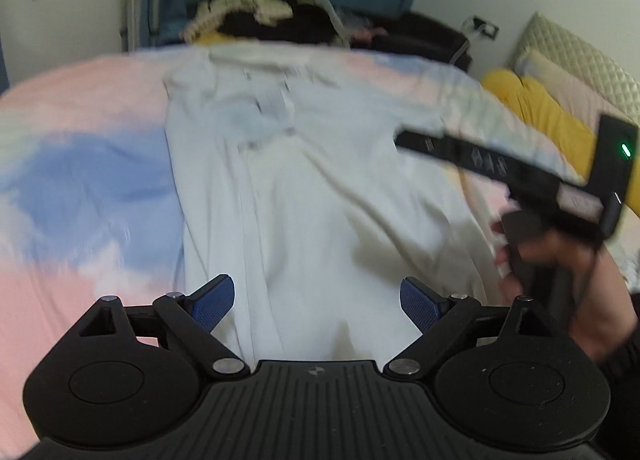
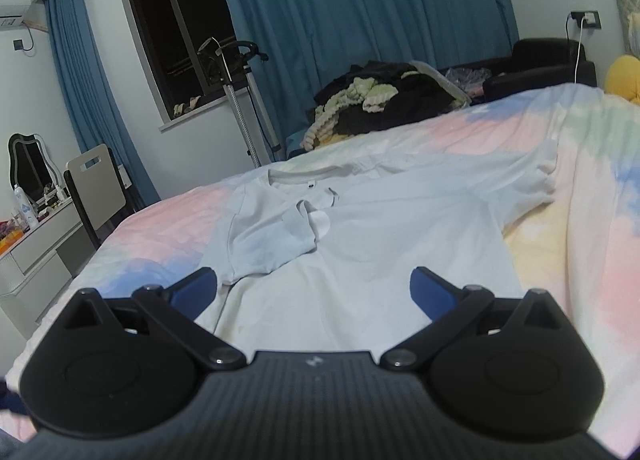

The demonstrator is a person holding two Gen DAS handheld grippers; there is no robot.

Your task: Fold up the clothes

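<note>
Now | pastel bedspread (image 2: 580,196) under white T-shirt (image 2: 392,228) | blue curtains (image 2: 360,0) | both hand-held grippers spread, empty

Left wrist view motion-blurred: white T-shirt (image 1: 304,180) label and collar unreadable. Right gripper (image 1: 404,138) beside the T-shirt: only 1 black finger distinct, jaw gap not discernible; person's hand (image 1: 560,272) cut by right edge. Right wrist view: T-shirt hem hidden behind gripper body; yellow plush (image 2: 624,76) right of the T-shirt cropped.
</note>
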